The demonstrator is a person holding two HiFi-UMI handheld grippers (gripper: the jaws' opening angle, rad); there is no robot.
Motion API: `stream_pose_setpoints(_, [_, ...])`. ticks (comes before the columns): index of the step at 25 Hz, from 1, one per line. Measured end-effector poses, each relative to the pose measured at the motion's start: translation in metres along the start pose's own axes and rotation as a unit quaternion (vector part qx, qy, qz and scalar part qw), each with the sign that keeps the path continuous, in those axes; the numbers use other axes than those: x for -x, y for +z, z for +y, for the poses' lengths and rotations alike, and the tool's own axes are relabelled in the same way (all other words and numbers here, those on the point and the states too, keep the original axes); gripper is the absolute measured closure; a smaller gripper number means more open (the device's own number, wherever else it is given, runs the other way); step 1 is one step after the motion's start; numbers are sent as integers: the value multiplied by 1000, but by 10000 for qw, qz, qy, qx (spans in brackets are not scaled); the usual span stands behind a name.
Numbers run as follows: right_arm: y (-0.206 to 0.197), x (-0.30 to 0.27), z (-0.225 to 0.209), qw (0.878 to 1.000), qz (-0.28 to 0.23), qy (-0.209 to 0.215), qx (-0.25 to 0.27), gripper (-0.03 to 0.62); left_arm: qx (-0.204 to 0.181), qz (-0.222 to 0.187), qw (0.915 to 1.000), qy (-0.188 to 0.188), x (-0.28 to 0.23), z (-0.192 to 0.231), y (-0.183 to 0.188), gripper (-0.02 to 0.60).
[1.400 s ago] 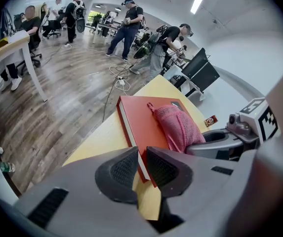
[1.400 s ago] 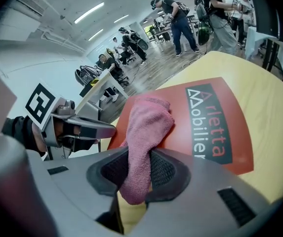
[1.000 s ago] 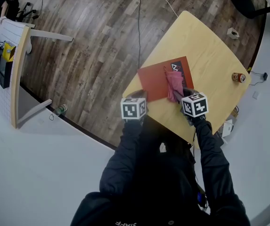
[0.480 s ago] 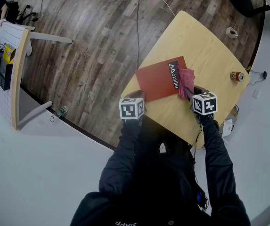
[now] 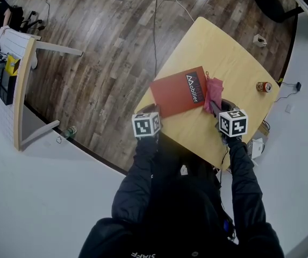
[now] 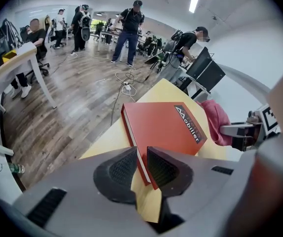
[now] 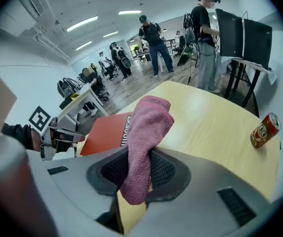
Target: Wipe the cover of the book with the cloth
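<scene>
Book point(image 5: 175, 93): flat on table point(image 5: 234, 58); long axis left-right; title end at cloth point(image 7: 148, 125)
Left gripper point(image 6: 142, 164): forward, clamping book's corner
Right gripper point(image 7: 139, 169): forward, clamping cloth

The head view looks steeply down from high above the person, with the yellow table point(image 5: 234, 52) small toward 1 o'clock. The left gripper point(image 5: 154, 109) view sits low behind its jaws, close on the red book point(image 5: 171, 94). It faces across the tabletop into the room, with the right gripper point(image 5: 214, 106) at its 3 o'clock. The right gripper view faces likewise, tight on the pink cloth point(image 5: 214, 87), with the left gripper at its 9 o'clock. All three views share the book, cloth and table.
</scene>
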State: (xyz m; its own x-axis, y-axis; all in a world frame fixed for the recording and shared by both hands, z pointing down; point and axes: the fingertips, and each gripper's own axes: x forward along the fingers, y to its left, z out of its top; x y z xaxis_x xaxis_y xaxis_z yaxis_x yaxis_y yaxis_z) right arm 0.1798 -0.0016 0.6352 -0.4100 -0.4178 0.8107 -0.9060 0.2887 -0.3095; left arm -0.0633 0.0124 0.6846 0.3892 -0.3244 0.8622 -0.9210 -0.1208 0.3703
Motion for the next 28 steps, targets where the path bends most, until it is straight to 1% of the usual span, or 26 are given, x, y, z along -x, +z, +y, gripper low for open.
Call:
stream_pose_setpoints(2, [11, 15, 14, 9996, -273, 104, 48, 484, 0, -220, 9997, 72, 11, -5, 10, 505])
stream_pose_setpoints(5, [28, 39, 37, 9970, -726, 223, 152, 484, -199, -625, 9978, 119, 35, -19, 33, 505])
stream_pose_setpoints(9, [56, 78, 72, 9902, -1304, 275, 415, 484, -511, -1257, 9907, 118, 80, -49, 62, 511])
stream_pose_setpoints(11, [70, 101, 87, 9853, -1597, 288, 529, 484, -650, -1589, 9851, 133, 106, -69, 72, 529])
stream_pose_setpoints(14, [87, 137, 106, 9764, -2033, 279, 671, 485, -873, -2064, 9745, 114, 146, -99, 82, 545])
stream_pose_setpoints(17, [97, 173, 123, 9674, -2392, 268, 788, 485, -1105, -2431, 9637, 74, 183, -126, 85, 548])
stream_pose_setpoints(20, [100, 207, 133, 9582, -2716, 281, 853, 485, -1254, -2766, 9528, 50, 215, -150, 87, 548])
stream_pose_setpoints(24, [102, 245, 142, 9450, -3137, 283, 880, 488, -1447, -3110, 9393, -1, 243, -182, 92, 548])
stream_pose_setpoints(28, [102, 272, 149, 9355, -3389, 264, 962, 494, -1638, -3263, 9310, -37, 259, -208, 93, 548])
